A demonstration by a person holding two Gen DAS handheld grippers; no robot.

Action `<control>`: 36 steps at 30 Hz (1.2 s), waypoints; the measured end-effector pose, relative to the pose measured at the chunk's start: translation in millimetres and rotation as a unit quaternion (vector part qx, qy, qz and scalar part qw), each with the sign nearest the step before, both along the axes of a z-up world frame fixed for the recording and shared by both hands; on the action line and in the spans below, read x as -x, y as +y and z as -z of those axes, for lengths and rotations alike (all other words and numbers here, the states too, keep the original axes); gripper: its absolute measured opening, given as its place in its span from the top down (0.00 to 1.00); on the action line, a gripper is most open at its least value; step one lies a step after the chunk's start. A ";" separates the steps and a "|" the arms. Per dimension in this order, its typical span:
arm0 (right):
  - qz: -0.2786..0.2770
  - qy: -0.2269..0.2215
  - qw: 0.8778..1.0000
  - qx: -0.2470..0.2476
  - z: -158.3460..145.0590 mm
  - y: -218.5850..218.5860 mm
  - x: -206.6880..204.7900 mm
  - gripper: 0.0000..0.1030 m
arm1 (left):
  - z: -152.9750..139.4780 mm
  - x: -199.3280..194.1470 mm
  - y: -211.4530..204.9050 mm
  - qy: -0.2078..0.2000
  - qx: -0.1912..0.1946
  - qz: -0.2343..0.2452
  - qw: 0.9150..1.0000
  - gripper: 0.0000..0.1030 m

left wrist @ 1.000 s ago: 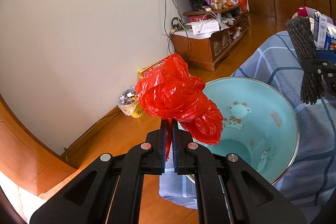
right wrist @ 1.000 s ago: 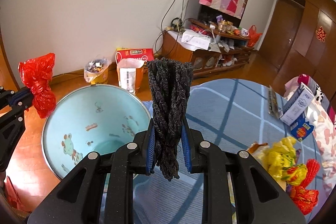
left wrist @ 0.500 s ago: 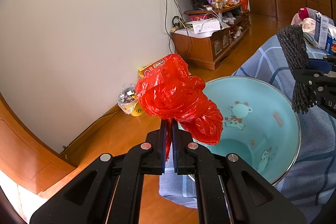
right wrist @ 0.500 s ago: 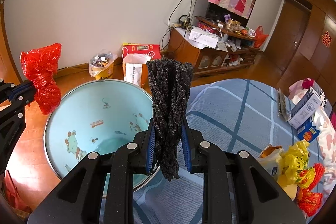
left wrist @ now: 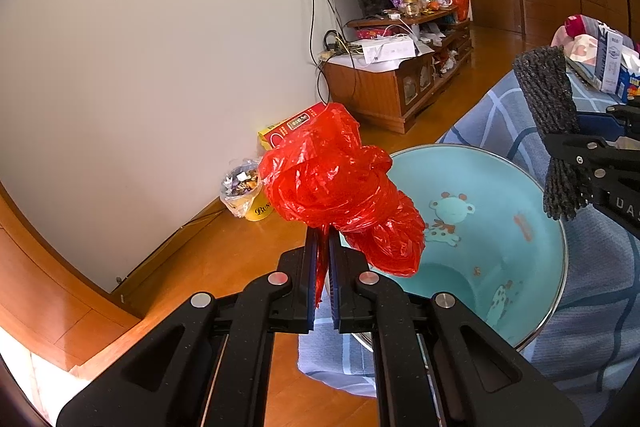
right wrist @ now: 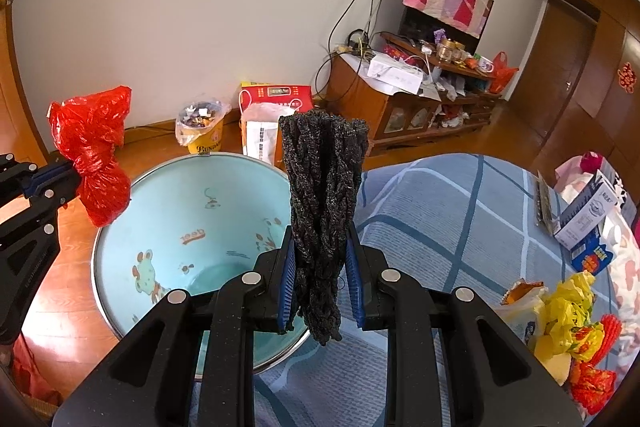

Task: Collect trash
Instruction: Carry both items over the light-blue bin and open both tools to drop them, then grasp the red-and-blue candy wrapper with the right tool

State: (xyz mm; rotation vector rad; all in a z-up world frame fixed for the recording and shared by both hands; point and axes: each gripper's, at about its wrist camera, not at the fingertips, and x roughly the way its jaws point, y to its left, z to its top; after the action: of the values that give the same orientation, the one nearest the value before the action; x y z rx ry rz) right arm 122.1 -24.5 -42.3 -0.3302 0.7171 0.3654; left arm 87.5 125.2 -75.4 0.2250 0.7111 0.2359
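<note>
Living room w/ white wall, wood floor and a low wooden TV cabinet [right wrist: 404,107] cluttered w/ boxes, jars, cables. Blue checked cloth [right wrist: 460,211] covers the surface at right; a big light-blue basin [right wrist: 168,211] w/ cartoon animal prints sits at its edge, partly over the floor side.

Left hand-held gripper [left wrist: 323,239]: jaws nearly pressed together, pinching a thin neck of the crumpled red plastic bag [left wrist: 340,183]. Bag bulges above the fingertips, held in the air just outside the basin's rim on the wall side; in the right wrist view it hangs beside the basin's left edge.

Right hand-held gripper [right wrist: 320,255]: blue pads clamped on a dark knitted piece [right wrist: 324,195], black-grey, sparkly, standing upright between the jaws w/ its lower end dangling below them. It's held above the basin's near-right rim, where basin meets cloth.

Other trash on the cloth at far right: yellow wrappers [right wrist: 568,311], red wrappers [right wrist: 592,387], a white-blue carton [right wrist: 588,219]. By the wall on the floor: a yellow tub [right wrist: 202,131] lined w/ a clear bag full of scraps, a white paper bag [right wrist: 260,135], a red box [right wrist: 280,95].
</note>
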 end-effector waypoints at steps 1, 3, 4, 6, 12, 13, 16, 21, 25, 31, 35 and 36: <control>-0.001 0.000 1.000 0.000 0.1 0.5 0.1 0.77 | 0.1 0.2 -0.6 0.000 0.002 0.001 1.000 0.94; -0.003 0.001 1.000 0.000 0.5 1.5 0.2 0.77 | -0.4 0.0 0.1 0.000 0.003 0.003 1.000 0.94; -0.004 0.001 1.000 -0.001 0.7 2.1 0.4 0.77 | -0.8 0.5 0.2 0.000 0.004 0.004 1.000 0.94; -0.007 0.003 1.000 -0.002 1.5 3.4 0.9 0.77 | -1.2 1.6 -1.5 0.000 0.008 0.010 1.000 0.94; -0.017 0.011 1.000 -0.011 6.0 5.7 0.4 0.72 | 0.8 2.4 -5.0 -0.001 0.012 0.027 1.000 0.67; -0.018 0.013 1.000 -0.012 7.2 6.0 0.1 0.64 | 1.4 2.6 -6.6 -0.003 0.011 0.030 0.999 0.58; -0.016 0.016 1.000 -0.017 10.6 3.9 -0.5 0.55 | 5.9 1.4 -10.9 0.002 0.009 0.035 0.999 0.55; -0.009 0.016 1.000 -0.022 11.3 -1.7 -0.6 0.46 | 10.5 -0.4 -12.8 0.007 0.005 0.029 1.000 0.38; 0.001 0.014 1.000 -0.025 9.3 -9.4 0.8 0.44 | 12.2 -1.4 -13.7 0.010 0.002 0.024 1.000 0.33; 0.022 0.001 0.999 -0.029 -1.8 -45.9 18.3 0.43 | 17.0 -2.0 -22.2 0.017 0.004 0.036 0.999 0.32; 0.056 -0.017 0.997 -0.040 -15.6 -92.5 37.2 0.40 | 24.4 -4.7 -41.1 0.026 -0.002 0.052 0.998 0.29; 0.067 -0.022 0.997 -0.040 -18.5 -105.1 43.1 0.40 | 26.4 -5.1 -47.4 0.029 -0.003 0.058 0.998 0.28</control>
State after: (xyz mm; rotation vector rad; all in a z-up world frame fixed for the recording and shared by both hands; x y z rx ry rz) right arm 79.0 -129.5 -23.8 -0.2125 0.6752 0.2572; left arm 92.6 77.7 -101.8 0.2788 0.7518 0.1211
